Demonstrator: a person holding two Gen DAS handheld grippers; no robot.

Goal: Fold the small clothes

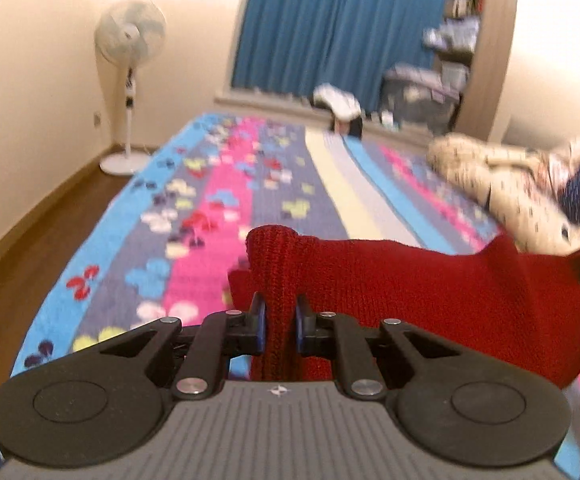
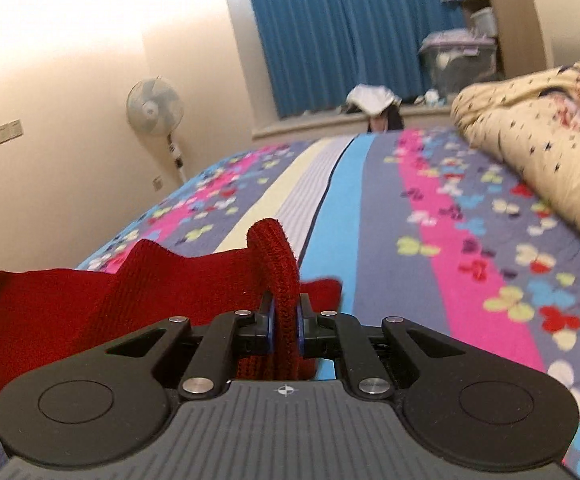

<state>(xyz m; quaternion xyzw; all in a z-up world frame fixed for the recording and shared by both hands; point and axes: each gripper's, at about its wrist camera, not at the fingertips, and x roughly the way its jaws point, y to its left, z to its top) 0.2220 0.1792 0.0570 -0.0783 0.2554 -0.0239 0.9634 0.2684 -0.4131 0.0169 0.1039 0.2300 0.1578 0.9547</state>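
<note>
The left hand-held gripper (image 1: 280,326) is clamped on a bunched corner of a red knit garment (image 1: 429,296), and the right hand-held gripper (image 2: 286,326) pinches the opposite corner the same way, each with a ridge of ribbed fabric standing up between its blue pads. The garment hangs stretched between the two grippers, lifted above the bed (image 1: 218,208) with its striped, butterfly-printed cover; its lower part droops toward the cover, though whether it touches cannot be told from these views. A cream patterned quilt (image 2: 529,152) lies heaped on the bed's far right side, near the garment's right end.

The step in hand looks like holding the piece up by its two corners before laying or folding it. To do it well, both grippers should stay level and keep an even, light tension so that the top edge stays straight without the knit stretching out of shape. Since each grip holds a thick wad and not a flat edge, pulling apart hard could let the fabric slip out; a gentle spread is safer. Lowering should happen over the bare stretch of cover, well apart from the quilt, with the hanging edge landing first and the held edge then carried over it so that the fold comes out flat and square.
</note>
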